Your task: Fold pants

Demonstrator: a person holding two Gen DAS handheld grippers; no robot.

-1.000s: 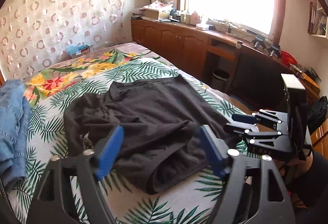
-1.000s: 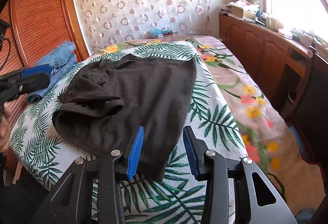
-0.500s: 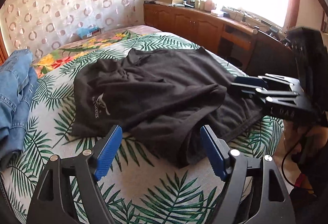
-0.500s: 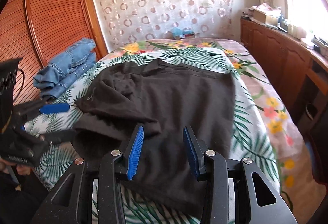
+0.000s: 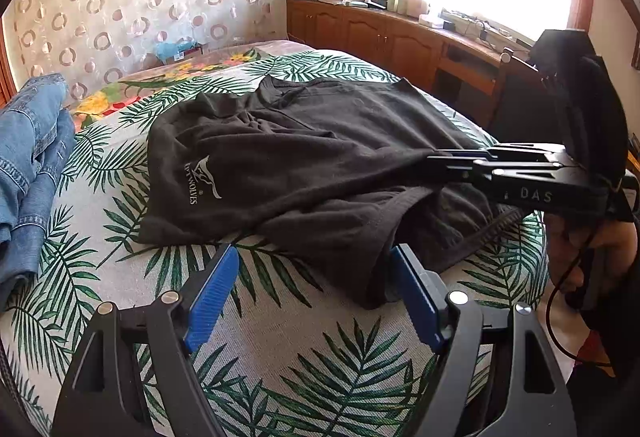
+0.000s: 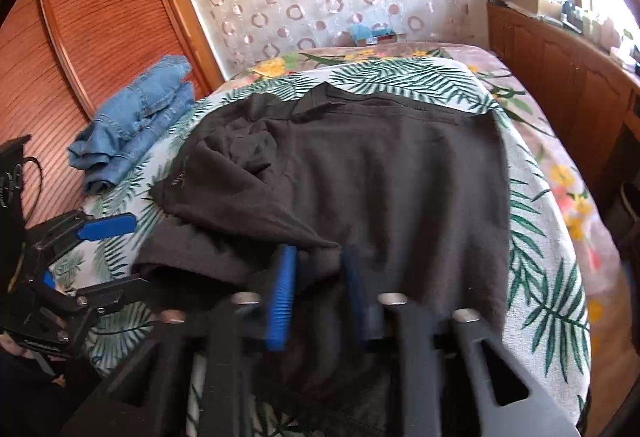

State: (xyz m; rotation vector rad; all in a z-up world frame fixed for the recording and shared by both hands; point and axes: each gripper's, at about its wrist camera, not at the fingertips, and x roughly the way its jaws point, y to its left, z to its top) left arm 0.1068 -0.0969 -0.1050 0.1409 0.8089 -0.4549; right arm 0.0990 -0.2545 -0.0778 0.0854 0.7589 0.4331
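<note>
Black pants point(image 5: 300, 157) point(image 6: 400, 177) with a white logo lie crumpled on the palm-leaf bedsheet point(image 5: 280, 337), one layer flopped over toward the near edge. My left gripper point(image 5: 314, 257) point(image 6: 120, 257) is open just above the sheet. Its right blue pad is beside the pants' near hem and nothing is pinched. My right gripper point(image 6: 320, 277) point(image 5: 432, 159) reaches in from the right side of the pants. Its jaws are closing, with a fold of the black cloth between the blue pads. In the left wrist view its fingers look pressed together on that fold.
Folded blue jeans point(image 5: 28, 157) point(image 6: 136, 117) lie at the bed's left side. A wooden wardrobe point(image 6: 80, 17) stands beyond them. A low wooden cabinet point(image 5: 380, 37) with clutter runs under the window on the right. A hand point(image 5: 580, 249) holds the right gripper off the bed's corner.
The right gripper has moved in over the pants and its jaws have narrowed onto a fold. The left gripper sank toward the bed, then held still, open throughout.
</note>
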